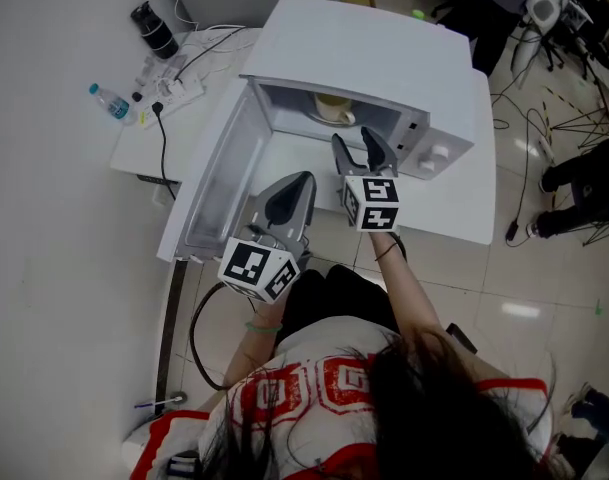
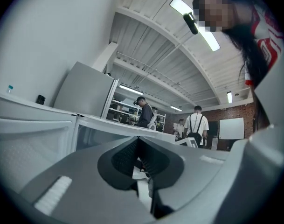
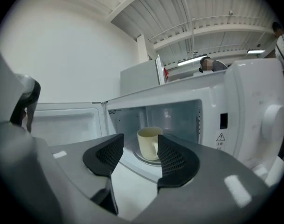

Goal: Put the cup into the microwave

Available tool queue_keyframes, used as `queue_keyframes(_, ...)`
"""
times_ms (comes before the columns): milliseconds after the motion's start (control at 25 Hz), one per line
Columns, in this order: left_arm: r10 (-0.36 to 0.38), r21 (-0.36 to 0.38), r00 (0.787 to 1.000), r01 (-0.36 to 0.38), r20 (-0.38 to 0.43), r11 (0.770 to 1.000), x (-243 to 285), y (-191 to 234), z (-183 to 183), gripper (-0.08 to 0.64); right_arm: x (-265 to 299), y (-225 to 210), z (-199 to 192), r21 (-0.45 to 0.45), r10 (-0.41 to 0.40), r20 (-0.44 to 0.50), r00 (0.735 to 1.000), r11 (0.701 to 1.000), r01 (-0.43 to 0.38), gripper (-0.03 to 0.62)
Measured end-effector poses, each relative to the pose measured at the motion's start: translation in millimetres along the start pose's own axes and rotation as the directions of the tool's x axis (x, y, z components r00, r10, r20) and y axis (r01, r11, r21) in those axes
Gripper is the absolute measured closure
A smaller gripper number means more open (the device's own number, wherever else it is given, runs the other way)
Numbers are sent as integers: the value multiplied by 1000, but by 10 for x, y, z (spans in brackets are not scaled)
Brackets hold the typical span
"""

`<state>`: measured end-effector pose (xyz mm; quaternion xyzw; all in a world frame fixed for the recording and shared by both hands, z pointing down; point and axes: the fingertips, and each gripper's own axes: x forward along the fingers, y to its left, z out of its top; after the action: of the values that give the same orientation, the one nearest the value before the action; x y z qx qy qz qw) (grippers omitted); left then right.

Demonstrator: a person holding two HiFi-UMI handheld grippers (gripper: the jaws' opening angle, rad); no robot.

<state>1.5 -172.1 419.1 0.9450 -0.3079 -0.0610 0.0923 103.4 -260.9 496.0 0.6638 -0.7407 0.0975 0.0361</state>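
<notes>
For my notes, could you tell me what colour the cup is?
Pale cream cup, clearest in the right gripper view.

Cup [image 3: 149, 143] inside microwave [image 1: 384, 63]; microwave on table [image 1: 454, 218]; door [image 1: 216, 183] open leftward; bottle [image 1: 110, 102] further left.

Left gripper [image 2: 138, 143]: jaws meeting at their tips, gripping nothing.
Microwave door [image 2: 34, 141]: hanging open at left.
Person in dark clothes [image 2: 144, 112], person in white shirt [image 2: 196, 125]: standing far behind.
Ceiling lamp [image 2: 197, 22]: glowing overhead.
Whiteboard [image 2: 231, 128]: hanging on the brick wall [image 2: 211, 125].
</notes>
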Motion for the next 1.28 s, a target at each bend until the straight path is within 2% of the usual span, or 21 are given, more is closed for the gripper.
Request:
queue_keyframes(80,12,12,1000,-11,-19,1000,-15,-24,8,571,-113,32,124,7,9,12,1000,1000,-10,378)
queue_keyframes(200,41,26,999,-40,-34,999,-62,-40,37,571,-289,73,289,12,14,26,1000,1000,-14,455)
queue_keyframes(320,76,42,997,-75,-18,996,-121,-64,170,571,-465,123,442,3,17,35,999,1000,-17,527)
queue_keyframes(560,86,46,996,-88,26,995,-150,-114,483,571,-684,221,673,-15,30,42,999,999,-30,589)
queue_keyframes(960,67,13,997,-68,28,998,-277,-219,522,571,-991,434,843,-22,51,75,996,999,-50,591)
queue_keyframes(1280,32,-4,999,-32,14,999,-428,-413,411,571,-1233,594,773,-20,59,73,996,998,-58,591)
